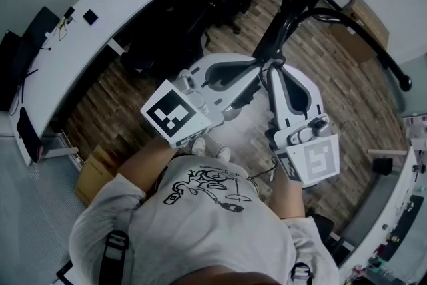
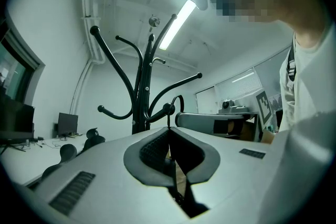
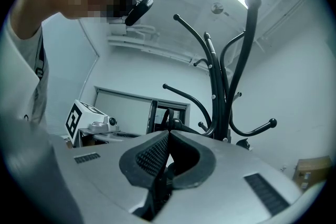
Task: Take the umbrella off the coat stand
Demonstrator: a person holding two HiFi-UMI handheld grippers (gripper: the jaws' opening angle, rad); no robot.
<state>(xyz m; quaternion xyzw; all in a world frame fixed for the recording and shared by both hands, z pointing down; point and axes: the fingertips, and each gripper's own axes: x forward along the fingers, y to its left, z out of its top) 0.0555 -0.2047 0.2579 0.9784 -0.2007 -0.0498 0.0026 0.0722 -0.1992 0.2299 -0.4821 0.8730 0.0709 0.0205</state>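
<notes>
Left gripper view showed black coat stand (image 2: 140, 89), thin curved black hook (image 2: 180, 99) at frame centre; umbrella unclear. Jaws of left gripper (image 2: 169, 131) and right gripper (image 3: 169, 135) were closed, empty.

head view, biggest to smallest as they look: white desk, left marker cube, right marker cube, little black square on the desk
1. white desk, by far the largest.
2. left marker cube and right marker cube: nearly alike, both close to the camera, so not split.
3. black square, smallest.
</notes>
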